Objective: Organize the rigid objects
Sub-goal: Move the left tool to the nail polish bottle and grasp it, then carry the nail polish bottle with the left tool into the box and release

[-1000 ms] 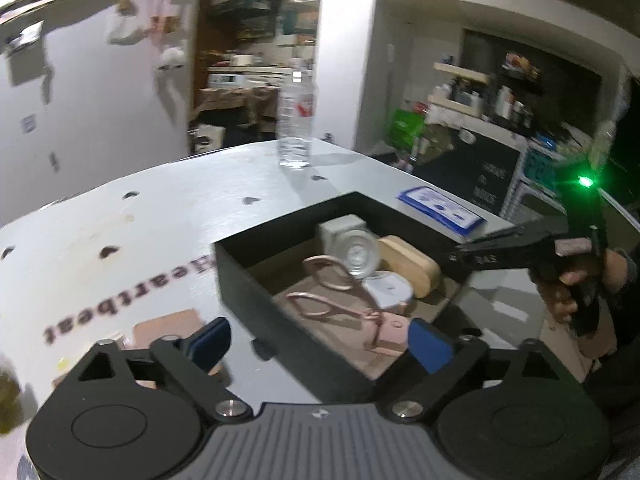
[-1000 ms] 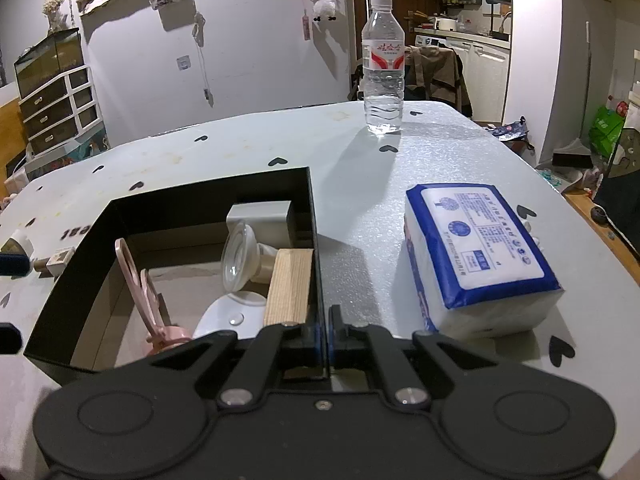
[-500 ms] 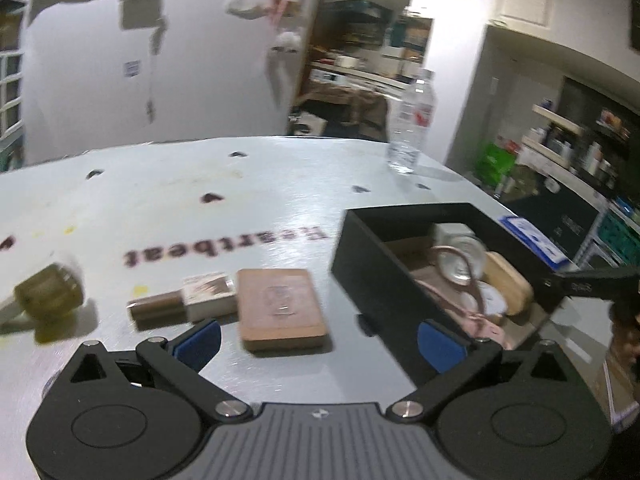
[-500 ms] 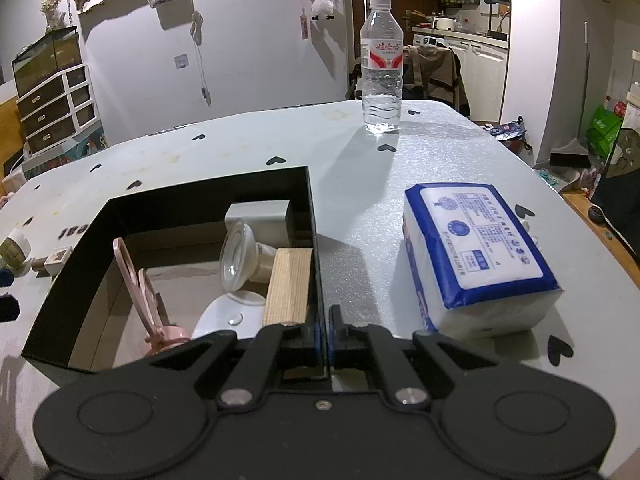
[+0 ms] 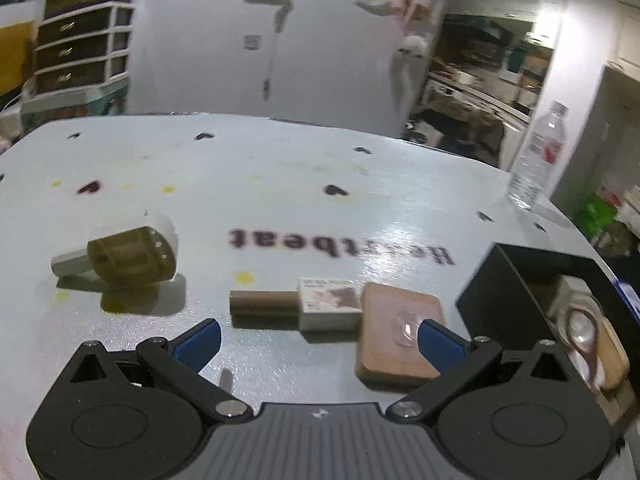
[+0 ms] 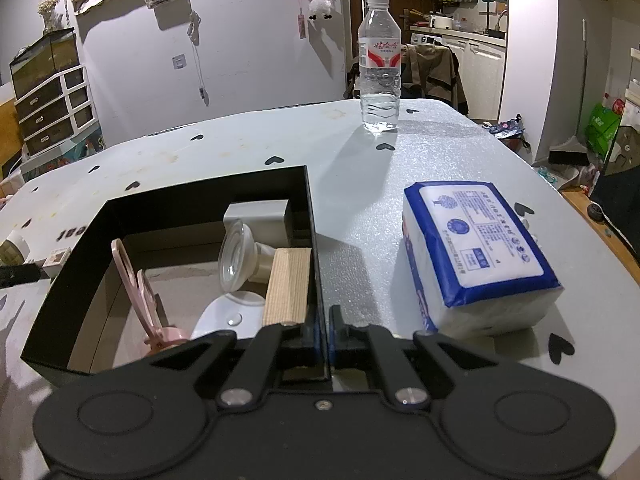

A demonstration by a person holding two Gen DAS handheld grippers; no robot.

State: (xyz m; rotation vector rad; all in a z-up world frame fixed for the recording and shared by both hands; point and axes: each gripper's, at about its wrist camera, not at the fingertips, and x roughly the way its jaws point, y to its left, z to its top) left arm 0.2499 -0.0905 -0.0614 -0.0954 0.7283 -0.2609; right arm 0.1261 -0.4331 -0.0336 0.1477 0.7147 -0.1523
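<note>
Only the left wrist view shows the loose pieces on the counter (image 5: 280, 184): left to right, an olive-brown cylindrical part with a grey stub (image 5: 128, 258), a small brown-and-white box (image 5: 298, 310), and a tan square block (image 5: 398, 338), the box touching the block. The left gripper (image 5: 318, 344) hangs above them, blue pads spread wide, holding nothing. The right wrist view looks into the black box (image 6: 308, 216): pink scissors (image 6: 138, 292), a clear cup (image 6: 236, 254), a wooden block (image 6: 288, 284). The right gripper (image 6: 323, 328) is pinched onto the box's right wall. Further right lies a tissue pack (image 6: 476, 248).
</note>
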